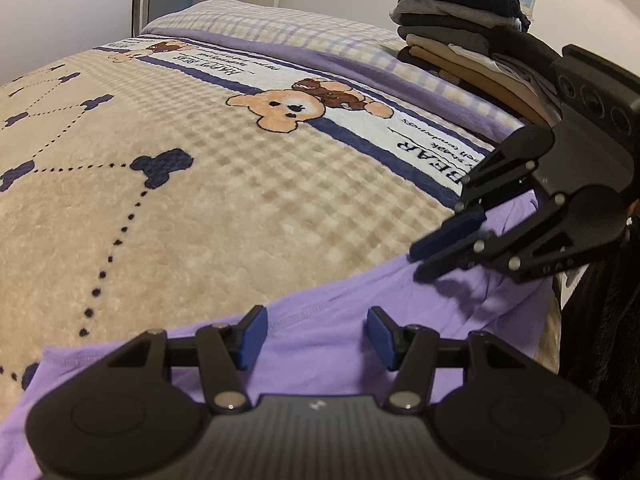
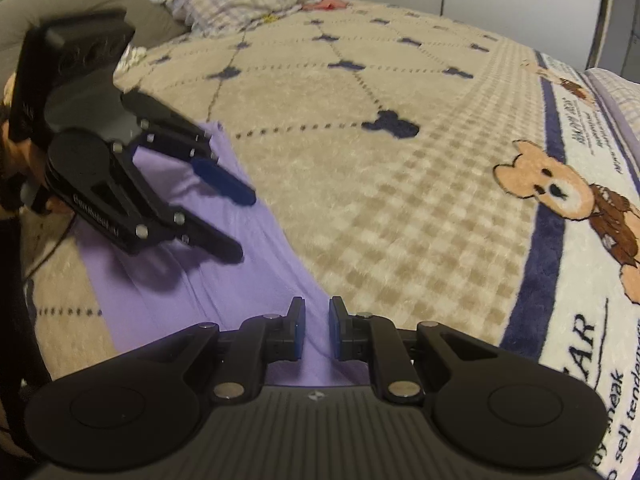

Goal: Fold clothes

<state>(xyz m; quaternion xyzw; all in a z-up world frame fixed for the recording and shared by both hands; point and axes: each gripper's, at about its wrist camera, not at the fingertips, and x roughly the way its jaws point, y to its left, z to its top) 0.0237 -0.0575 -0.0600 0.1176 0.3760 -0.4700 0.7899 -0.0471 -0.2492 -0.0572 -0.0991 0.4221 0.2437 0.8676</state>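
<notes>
Bedroom, with a bear-print blanket [image 1: 200,184] spread over the bed and a stack [image 1: 460,36] of folded clothes at its far corner; a purple garment [image 1: 320,344] lies flat along the near edge. Left gripper [image 1: 314,336] hovers over the hem, jaws spread and holding nothing; right gripper [image 2: 317,328] has its jaws nearly together with a ridge of the purple cloth between them, seemingly pinching it. Likely step: taking hold for the first fold; next, the left must close on the hem so both can lift evenly.

Blanket [image 1: 224,184] stripe reads "HAPPY BEAR", upside down.
</notes>
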